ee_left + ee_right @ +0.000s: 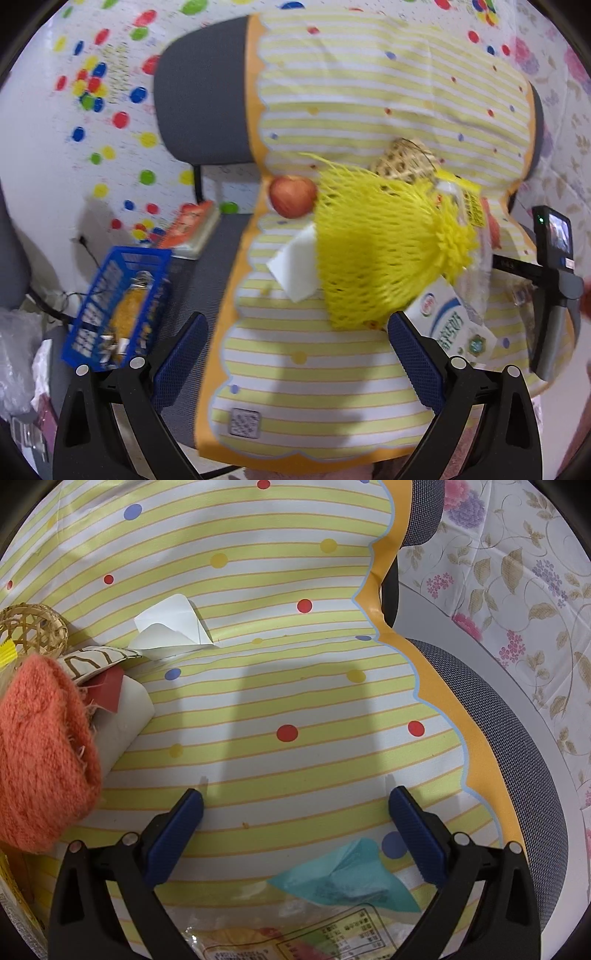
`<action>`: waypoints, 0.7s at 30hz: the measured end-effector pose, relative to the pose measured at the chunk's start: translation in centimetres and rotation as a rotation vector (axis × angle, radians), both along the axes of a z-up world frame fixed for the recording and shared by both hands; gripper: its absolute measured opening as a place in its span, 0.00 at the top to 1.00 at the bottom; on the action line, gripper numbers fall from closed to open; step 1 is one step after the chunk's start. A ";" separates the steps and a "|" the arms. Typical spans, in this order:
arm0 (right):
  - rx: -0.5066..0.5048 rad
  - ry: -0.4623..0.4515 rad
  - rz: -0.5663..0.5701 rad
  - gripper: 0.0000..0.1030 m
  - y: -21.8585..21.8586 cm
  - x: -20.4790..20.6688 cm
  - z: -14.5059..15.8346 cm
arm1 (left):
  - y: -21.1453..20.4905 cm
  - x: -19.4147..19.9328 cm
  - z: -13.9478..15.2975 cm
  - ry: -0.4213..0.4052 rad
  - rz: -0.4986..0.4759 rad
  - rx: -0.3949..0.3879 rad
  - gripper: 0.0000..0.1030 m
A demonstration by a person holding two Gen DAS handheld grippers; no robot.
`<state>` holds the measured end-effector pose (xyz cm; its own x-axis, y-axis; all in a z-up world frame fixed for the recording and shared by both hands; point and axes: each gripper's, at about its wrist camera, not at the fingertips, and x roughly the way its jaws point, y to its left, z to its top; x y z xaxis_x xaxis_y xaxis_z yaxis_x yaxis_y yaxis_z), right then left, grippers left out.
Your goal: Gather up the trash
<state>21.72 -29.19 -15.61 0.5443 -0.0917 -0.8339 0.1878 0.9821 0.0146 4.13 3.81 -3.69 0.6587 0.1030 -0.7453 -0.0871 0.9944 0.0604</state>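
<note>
My left gripper (295, 328) is open and empty above the striped yellow cloth (332, 387). Just ahead of it lie a yellow foam fruit net (380, 243), a white paper scrap (295, 262), a red apple (293, 195) and a milk carton (454, 325) by the right finger. My right gripper (295, 805) is open and empty over the cloth (258, 709). A teal paper scrap (347, 878) lies under it, with a clear snack wrapper (295, 941) below. A folded white paper (173, 627) lies ahead on the left.
A blue basket (118, 302) holding trash stands left of the chair, on the floor. A woven ball (402, 162) also shows in the right wrist view (33, 631). An orange knit cloth (40, 753) and a white roll (125, 716) lie at left. The other gripper's camera (554, 266) is at right.
</note>
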 end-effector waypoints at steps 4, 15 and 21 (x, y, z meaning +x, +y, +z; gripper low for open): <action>0.000 0.000 0.001 0.05 0.0 0.0 0.0 | 0.0 0.1 -0.4 0.029 -0.001 0.016 0.07; 0.002 -0.004 0.000 0.06 -0.2 -0.1 0.1 | 0.7 -1.2 -0.5 0.036 -0.021 0.007 0.07; -0.033 -0.124 0.039 0.06 1.2 -4.0 5.4 | 0.3 -2.0 0.3 -0.003 -0.035 0.009 0.07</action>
